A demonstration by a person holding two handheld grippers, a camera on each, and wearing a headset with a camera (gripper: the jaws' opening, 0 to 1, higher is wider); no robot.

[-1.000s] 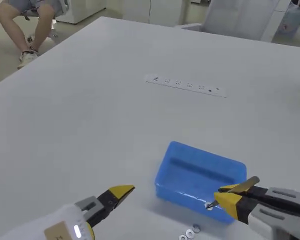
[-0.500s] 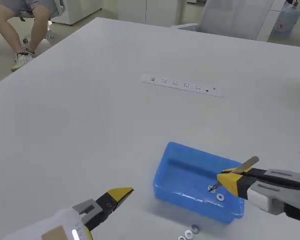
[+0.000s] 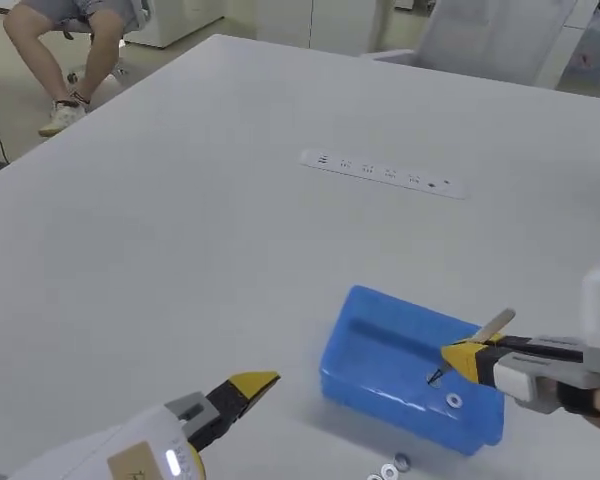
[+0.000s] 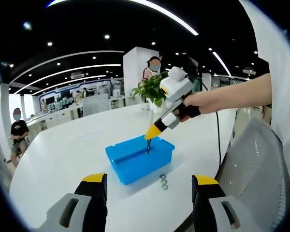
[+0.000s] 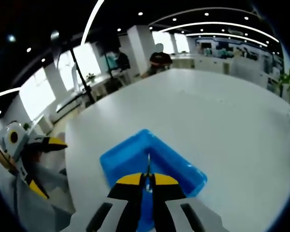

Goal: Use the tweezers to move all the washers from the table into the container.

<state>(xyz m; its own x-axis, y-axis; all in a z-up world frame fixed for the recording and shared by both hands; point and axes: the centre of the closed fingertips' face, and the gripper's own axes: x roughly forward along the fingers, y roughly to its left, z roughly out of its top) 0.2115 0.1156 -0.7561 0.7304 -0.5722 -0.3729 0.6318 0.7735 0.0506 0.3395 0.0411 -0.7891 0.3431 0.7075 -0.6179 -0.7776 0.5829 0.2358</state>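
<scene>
Down at the near end of the white table [image 3: 180, 210], in the head view, your right gripper [image 3: 462, 358] is clamped on the tweezers [image 3: 497, 324]. Their tip points down inside the blue container [image 3: 375, 390], just beside a lone washer [image 3: 454, 401] on its floor. Loose washers [image 3: 392, 467] lie on the table just in front of the container, and your left gripper [image 3: 248, 388] hovers well off to the left. From the left gripper view, your own jaws stand wide apart, with the container [image 4: 130, 166] ahead and the loose washers [image 4: 163, 181] just before it. From the right gripper view, your jaws are pressed together on the tweezers [image 5: 148, 166], which reach out over the container [image 5: 121, 157]. The tip is too small to tell whether it pinches anything.
</scene>
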